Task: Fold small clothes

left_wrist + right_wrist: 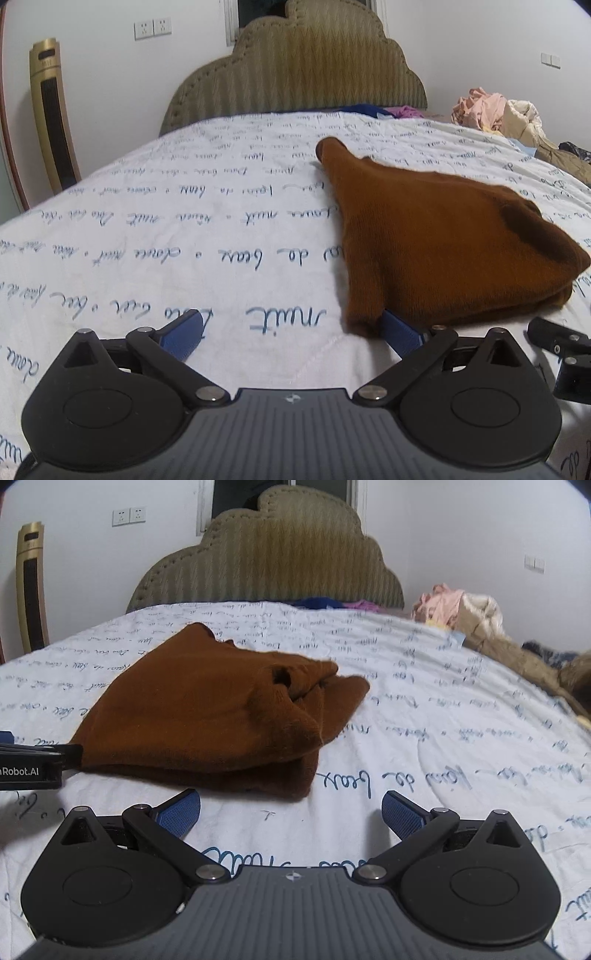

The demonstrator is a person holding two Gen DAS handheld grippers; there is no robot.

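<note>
White script-printed bedspread (pixel 424 709), one brown garment (pixel 207 716), left claw (pixel 291 332) and right claw (pixel 291 812) spread apart

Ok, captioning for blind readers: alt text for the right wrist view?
A brown garment lies partly folded on a white bedspread with blue script, just beyond the open right claw. An upholstered headboard stands behind.

My left hand-held gripper (pixel 291 332) hangs low over the white bedspread printed with blue handwriting (pixel 166 229), its jaws spread wide. The corner of the folded rust-brown knit garment (pixel 436 243) lies over my right blue-padded fingertip (pixel 400 332). The olive scalloped headboard (pixel 295 70) stands behind.
</note>
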